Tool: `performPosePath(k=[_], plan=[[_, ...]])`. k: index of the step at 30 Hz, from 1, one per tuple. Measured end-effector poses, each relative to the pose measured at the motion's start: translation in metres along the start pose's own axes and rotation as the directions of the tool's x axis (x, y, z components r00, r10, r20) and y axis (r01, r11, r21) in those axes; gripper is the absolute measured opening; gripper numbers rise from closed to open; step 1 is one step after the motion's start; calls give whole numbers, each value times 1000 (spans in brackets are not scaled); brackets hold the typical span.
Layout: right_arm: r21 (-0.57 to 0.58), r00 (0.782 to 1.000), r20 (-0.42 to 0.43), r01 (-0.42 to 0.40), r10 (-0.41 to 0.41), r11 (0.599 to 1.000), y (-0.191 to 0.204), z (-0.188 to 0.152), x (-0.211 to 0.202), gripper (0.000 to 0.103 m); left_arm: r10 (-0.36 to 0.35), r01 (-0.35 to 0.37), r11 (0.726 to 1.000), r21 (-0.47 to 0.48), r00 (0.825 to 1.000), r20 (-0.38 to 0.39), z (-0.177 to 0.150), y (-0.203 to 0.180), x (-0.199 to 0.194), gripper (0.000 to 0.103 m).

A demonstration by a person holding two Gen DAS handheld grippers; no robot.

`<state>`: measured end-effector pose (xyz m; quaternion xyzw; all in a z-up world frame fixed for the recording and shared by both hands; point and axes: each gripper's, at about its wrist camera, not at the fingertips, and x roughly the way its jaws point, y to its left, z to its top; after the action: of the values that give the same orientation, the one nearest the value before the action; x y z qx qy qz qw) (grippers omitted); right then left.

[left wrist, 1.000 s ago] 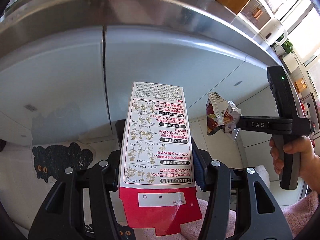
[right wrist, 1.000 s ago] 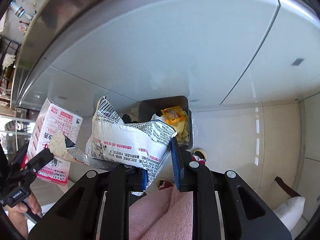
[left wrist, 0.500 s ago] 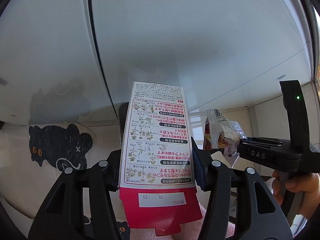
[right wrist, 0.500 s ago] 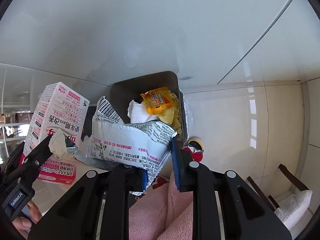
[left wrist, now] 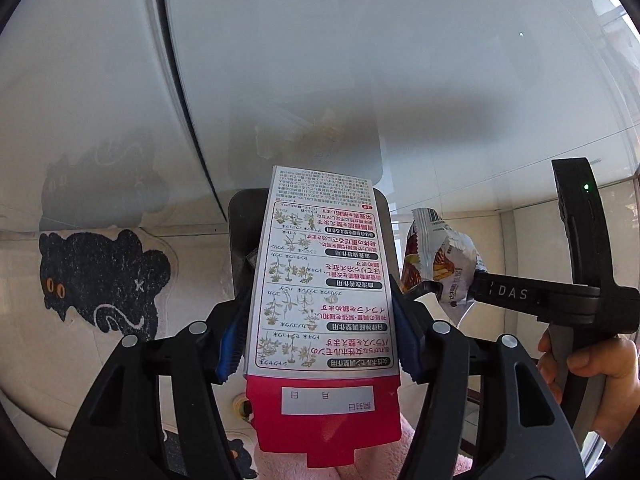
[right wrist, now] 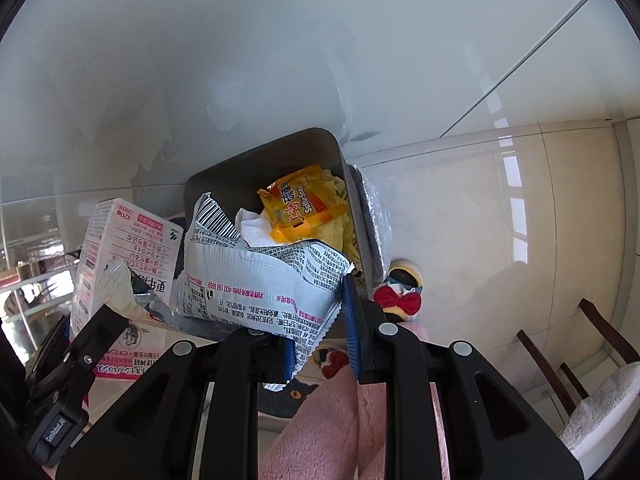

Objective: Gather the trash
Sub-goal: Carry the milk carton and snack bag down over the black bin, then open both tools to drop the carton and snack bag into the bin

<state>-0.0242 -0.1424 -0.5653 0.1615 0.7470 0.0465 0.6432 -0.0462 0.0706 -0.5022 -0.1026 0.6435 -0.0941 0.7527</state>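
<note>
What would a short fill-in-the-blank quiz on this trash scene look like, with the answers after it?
1. The left gripper has a red and white ____ between its fingers.
2. The right gripper pinches a torn ____.
3. The yellow soap packet lies inside the dark ____.
4. The floor mat is shaped like a black ____.

Answers: box; wrapper; bin; cat

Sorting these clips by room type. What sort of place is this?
Probably a home kitchen: glossy white cabinet doors above a pale tiled floor, a black cat-shaped floor mat, and a dark rectangular trash bin holding wrappers.
</note>
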Motion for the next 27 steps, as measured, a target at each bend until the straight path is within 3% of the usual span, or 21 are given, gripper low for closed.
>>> performPosePath(k=[2,6,15,17,19,27], plan=[[7,1000,-8,1,-1,1000,0,1,3,21,-3,3,1000,-1,1000,0,2,-1,-2,61],[10,1000,-24,-2,2,1000,1,4,6,21,-17,17,1000,-4,1000,5,5,-4,-8,75],[8,996,-87,11,-10,1000,6,3,24,26,13,-11,999,-45,999,34,-3,4,-27,83],[-9,994,-110,7,-8,1000,10,0,29,32,18,-16,998,-55,999,35,-6,12,-27,86],[-24,994,-110,4,-7,1000,12,-3,29,53,21,-19,997,-70,999,36,-8,16,-29,87],[-29,997,-75,-14,12,999,20,-13,8,68,25,-19,996,-89,998,65,-16,22,-52,89]])
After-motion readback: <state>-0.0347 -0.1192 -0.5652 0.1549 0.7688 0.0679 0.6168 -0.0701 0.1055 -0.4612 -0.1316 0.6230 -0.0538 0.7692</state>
